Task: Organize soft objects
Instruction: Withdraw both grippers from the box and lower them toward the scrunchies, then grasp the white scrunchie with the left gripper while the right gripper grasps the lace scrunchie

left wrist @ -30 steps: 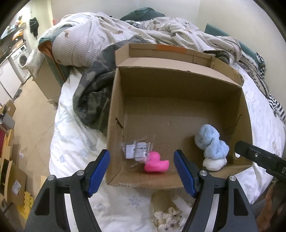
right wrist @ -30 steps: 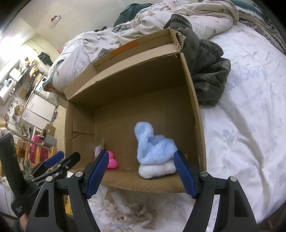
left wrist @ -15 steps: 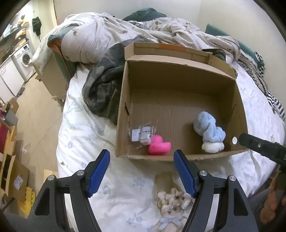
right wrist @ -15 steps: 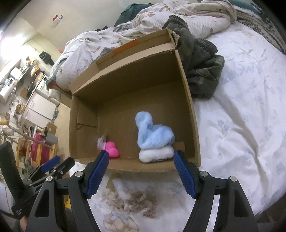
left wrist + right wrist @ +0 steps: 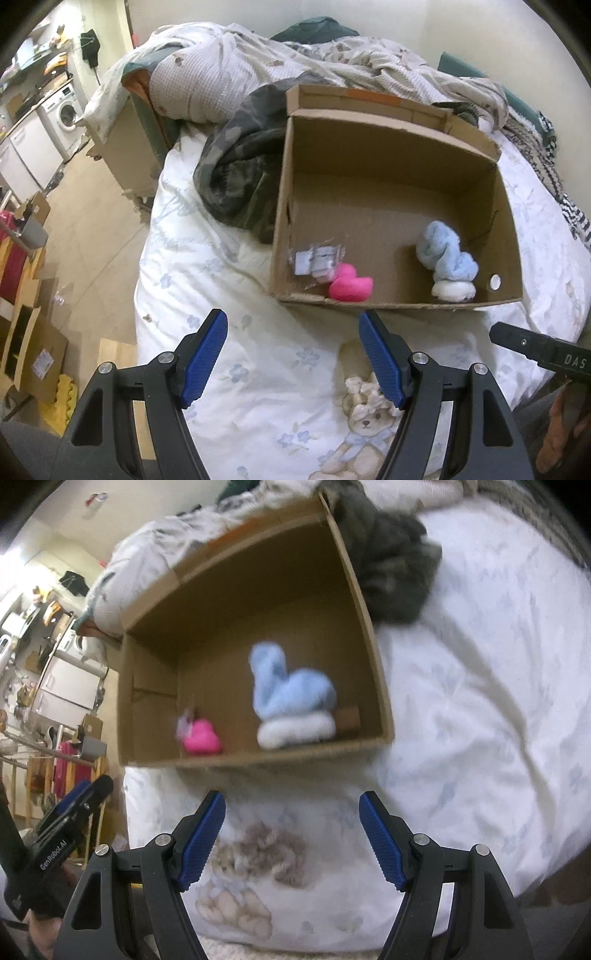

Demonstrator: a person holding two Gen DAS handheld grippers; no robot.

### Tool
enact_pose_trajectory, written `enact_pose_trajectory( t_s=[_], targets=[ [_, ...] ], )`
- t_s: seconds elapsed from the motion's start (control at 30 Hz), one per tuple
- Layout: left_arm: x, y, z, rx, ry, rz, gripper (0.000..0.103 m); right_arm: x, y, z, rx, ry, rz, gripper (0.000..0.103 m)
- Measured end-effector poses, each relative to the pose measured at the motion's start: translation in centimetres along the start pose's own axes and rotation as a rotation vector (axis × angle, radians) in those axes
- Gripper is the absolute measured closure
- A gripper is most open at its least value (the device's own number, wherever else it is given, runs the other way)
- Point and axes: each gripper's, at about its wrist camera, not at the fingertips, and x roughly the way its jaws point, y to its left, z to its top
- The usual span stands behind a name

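Note:
An open cardboard box (image 5: 502, 206) (image 5: 373, 653) stands on the bed. Inside lie a pink soft duck (image 5: 350, 286) (image 5: 201, 736), a clear plastic packet (image 5: 316, 258), and a blue fluffy toy (image 5: 445, 254) (image 5: 291, 690) on top of a white soft piece (image 5: 452, 291) (image 5: 295, 731). A beige teddy bear (image 5: 365, 417) (image 5: 258, 856) lies on the sheet in front of the box. My left gripper (image 5: 293, 356) is open and empty above the sheet, left of the bear. My right gripper (image 5: 291, 836) is open and empty over the bear.
A dark camouflage garment (image 5: 240, 177) (image 5: 391, 568) lies bunched against the box's side. A rumpled quilt (image 5: 295, 62) covers the bed's far end. The bed edge drops to the floor at left, where cardboard boxes (image 5: 33, 350) stand. The right view is blurred.
Both grippers have pulled back from the box toward the bed's near edge. The box now looks smaller and the teddy bear has come into full view.

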Motion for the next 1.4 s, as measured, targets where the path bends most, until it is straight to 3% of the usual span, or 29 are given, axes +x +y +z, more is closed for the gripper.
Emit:
enact_pose_trajectory(
  t_s=[0.43, 0.63, 0.87, 0.9, 0.93, 0.97, 1.07, 1.13, 1.27, 1.4],
  targets=[
    [2.3, 2.2, -0.9, -0.102, 0.119, 0.012, 0.032, 2.1, -0.1, -0.4, 0.033, 0.092, -0.001, 0.024],
    [3.5, 2.2, -0.9, -0.124, 0.165, 0.002, 0.032, 5.0, 0.1, -1.0, 0.070, 0.231, 0.103, 0.024],
    [4.2, 2.4, -0.7, -0.131, 0.180, -0.003, 0.032, 7.8, 2.0, -1.9, -0.002, 0.301, 0.056, 0.024],
    [4.3, 2.4, -0.7, -0.133, 0.184, -0.003, 0.032, 7.9, 2.1, -1.8, -0.015, 0.300, 0.049, 0.029],
    [4.4, 2.4, -0.7, -0.134, 0.187, -0.004, 0.032, 7.9, 2.2, -1.9, -0.029, 0.298, 0.050, 0.051],
    [4.5, 2.4, -0.7, -0.136, 0.189, -0.004, 0.032, 7.9, 2.4, -1.8, -0.041, 0.301, 0.058, 0.061],
    [4.7, 2.4, -0.8, -0.138, 0.197, -0.006, 0.032, 7.5, 2.6, -1.8, -0.060, 0.291, 0.073, 0.076],
    [5.0, 2.2, -1.0, -0.135, 0.210, -0.009, 0.032, 6.9, 2.2, -1.8, -0.076, 0.279, 0.075, 0.094],
    [5.8, 1.6, -1.3, -0.116, 0.250, -0.027, 0.032, 4.9, 1.5, -1.3, -0.091, 0.213, 0.087, 0.097],
    [6.5, 0.5, -1.8, -0.092, 0.295, -0.090, 0.032, 2.9, 1.2, -0.8, -0.083, 0.133, 0.139, 0.097]
  ],
)
